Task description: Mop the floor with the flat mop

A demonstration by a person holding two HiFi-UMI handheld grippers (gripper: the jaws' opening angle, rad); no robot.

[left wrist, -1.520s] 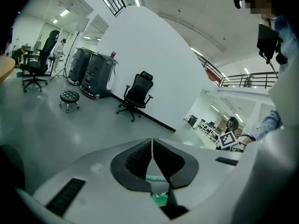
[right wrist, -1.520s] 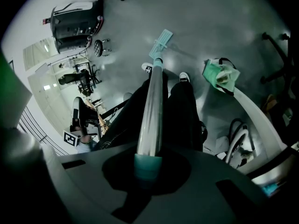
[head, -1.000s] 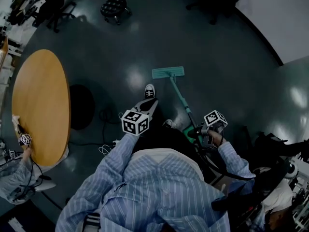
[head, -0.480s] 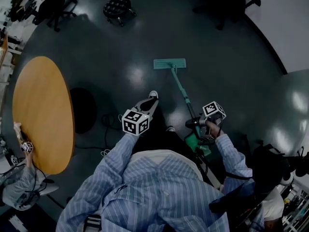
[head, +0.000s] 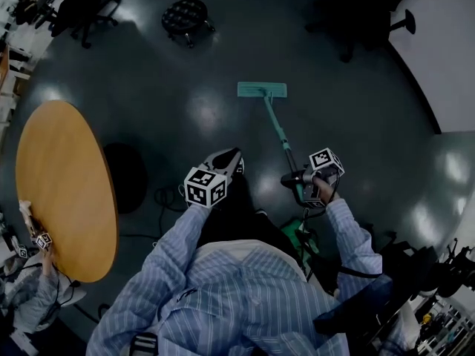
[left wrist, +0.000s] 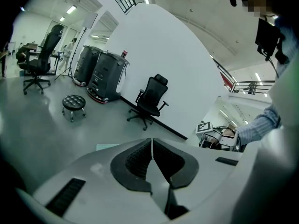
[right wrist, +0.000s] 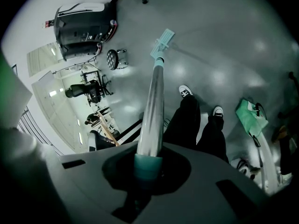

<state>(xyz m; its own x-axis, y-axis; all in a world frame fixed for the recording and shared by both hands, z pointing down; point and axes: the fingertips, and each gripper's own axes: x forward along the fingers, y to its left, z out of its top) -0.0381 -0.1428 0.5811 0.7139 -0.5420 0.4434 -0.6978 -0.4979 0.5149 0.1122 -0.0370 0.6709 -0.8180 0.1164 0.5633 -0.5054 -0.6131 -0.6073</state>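
The flat mop's teal head (head: pixel 262 90) lies flat on the dark grey floor ahead of me, and its pole (head: pixel 280 137) slants back to my right gripper (head: pixel 297 182). That gripper is shut on the mop handle (right wrist: pixel 150 162), whose silver pole (right wrist: pixel 155 101) runs out to the mop head (right wrist: pixel 162 42). My left gripper (head: pixel 228 159) is held up in front of my body, away from the mop. Its jaws (left wrist: pixel 152 155) are shut with nothing between them, and the mop head (left wrist: pixel 107 147) peeks just past them.
A round wooden table (head: pixel 67 188) stands at the left, with another person's hand (head: pixel 30 217) at its near edge. A black stool (head: pixel 185 15) and office chairs (head: pixel 371 6) stand farther off. Cables (head: pixel 167 199) trail on the floor by my feet. A teal bag (right wrist: pixel 252 115) sits at my right.
The mop head has slid forward across the floor, away from me, and my right gripper moved up with the handle. My left gripper stayed shut and nearly still.
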